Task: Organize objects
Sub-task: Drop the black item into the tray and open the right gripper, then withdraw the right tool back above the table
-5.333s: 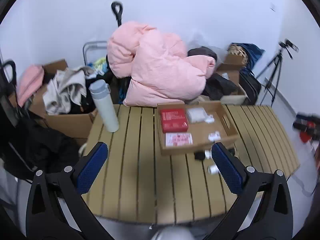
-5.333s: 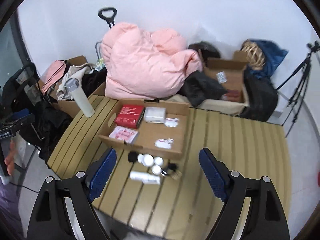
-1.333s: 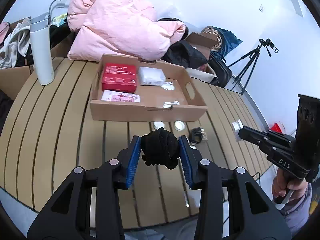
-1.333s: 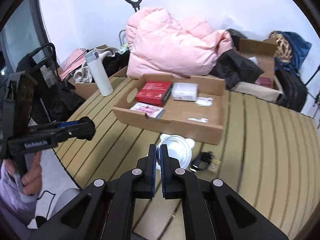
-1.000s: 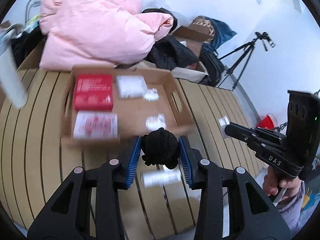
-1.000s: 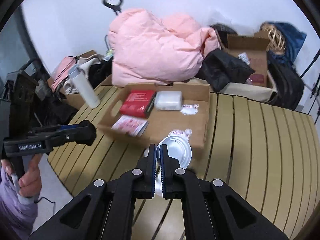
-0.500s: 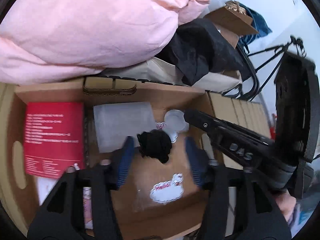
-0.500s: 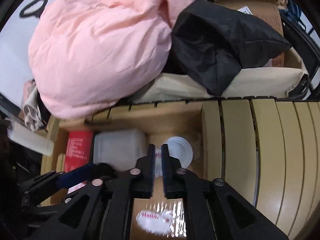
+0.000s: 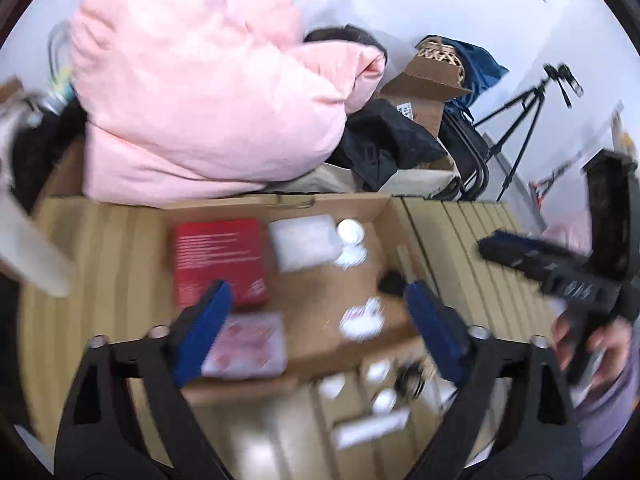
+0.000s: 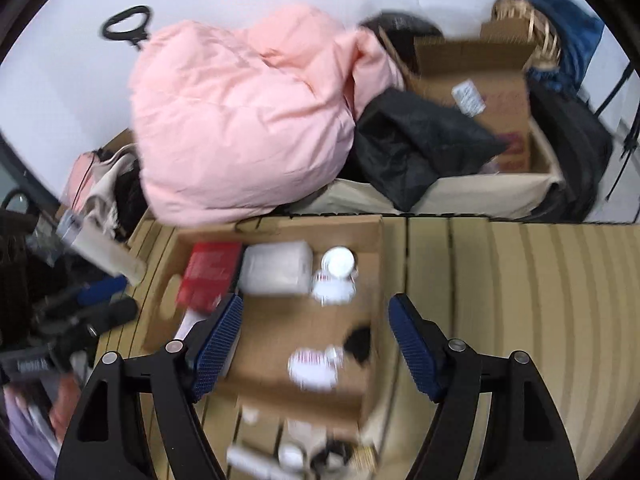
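while the cardboard tray (image 10: 276, 226) at mid-frame already holds the red box (image 10: 208, 276), white packet (image 10: 278, 268), round white lid (image 10: 338, 262) and black bundle (image 10: 360, 342), small white bits (image 10: 292, 454) lie on the slatted surface (image 10: 520, 280) at the lower edge, so i judge sorting partly done. left tongs (image 9: 316, 334) and right tongs (image 10: 316, 344) are spreading, nothing between them.

The open-topped shallow cardboard tray (image 10: 372, 240) is reachable from above, its bare middle floor free. A bulky pink quilted duvet (image 10: 240, 128) and a black garment (image 10: 416, 148) crowd its far wall. The slatted wooden tabletop (image 10: 540, 300) to its right lies clear.
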Motion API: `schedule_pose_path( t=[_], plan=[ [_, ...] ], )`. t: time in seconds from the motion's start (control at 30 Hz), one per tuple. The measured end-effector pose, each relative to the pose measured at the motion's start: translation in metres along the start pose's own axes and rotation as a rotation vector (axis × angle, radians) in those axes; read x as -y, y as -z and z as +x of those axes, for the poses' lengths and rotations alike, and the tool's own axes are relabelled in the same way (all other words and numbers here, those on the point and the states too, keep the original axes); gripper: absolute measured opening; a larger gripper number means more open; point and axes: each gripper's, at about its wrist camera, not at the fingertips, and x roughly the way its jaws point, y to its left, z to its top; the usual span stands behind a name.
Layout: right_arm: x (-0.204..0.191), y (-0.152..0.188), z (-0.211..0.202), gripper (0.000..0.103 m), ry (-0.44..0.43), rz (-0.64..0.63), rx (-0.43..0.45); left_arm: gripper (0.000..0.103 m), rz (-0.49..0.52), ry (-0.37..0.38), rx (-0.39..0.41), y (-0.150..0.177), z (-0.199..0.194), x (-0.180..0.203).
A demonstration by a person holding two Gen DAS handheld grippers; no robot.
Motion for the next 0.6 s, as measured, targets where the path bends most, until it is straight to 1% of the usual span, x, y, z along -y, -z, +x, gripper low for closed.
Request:
schedule_pose_path(
  t=[0.07, 0.13, 0.17, 0.23, 0.33, 0.4, 0.47, 0.53, 0.6],
  plan=[
    [-0.004, 0.012, -0.034, 0.08, 0.012, -0.019, -0.006, 0.095, 0.051, -0.044, 0.03, 0.013, -0.042, 0.002],
    [-0.009, 0.028, -0.068, 0.08, 0.027, -0.039, -0.009, 0.098, 0.089, -0.1, 0.062, 0.026, -0.087, 0.004],
    [-0.013, 0.037, -0.088, 0.08, 0.04, -0.052, -0.007, 0.101, 0.093, -0.121, 0.078, 0.033, -0.108, 0.004],
    [-0.024, 0.056, -0.126, 0.081, 0.058, -0.094, -0.011, 0.103, 0.077, -0.157, 0.098, 0.049, -0.151, 0.003],
    [-0.039, 0.082, -0.173, 0.082, 0.075, -0.138, 0.014, 0.103, 0.051, -0.167, 0.116, 0.08, -0.211, 0.004],
    [-0.054, 0.103, -0.204, 0.082, 0.08, -0.187, 0.025, 0.103, 0.036, -0.185, 0.119, 0.097, -0.239, 0.005],
    [-0.072, 0.129, -0.233, 0.082, 0.087, -0.268, 0.042, 0.103, 0.03, -0.221, 0.106, 0.117, -0.27, 0.005],
    [-0.091, 0.155, -0.262, 0.082, 0.108, -0.346, 0.056, 0.103, 0.055, -0.235, 0.111, 0.13, -0.298, 0.009],
    [-0.103, 0.173, -0.286, 0.082, 0.122, -0.397, 0.069, 0.103, 0.094, -0.253, 0.132, 0.142, -0.33, 0.011]
  ],
)
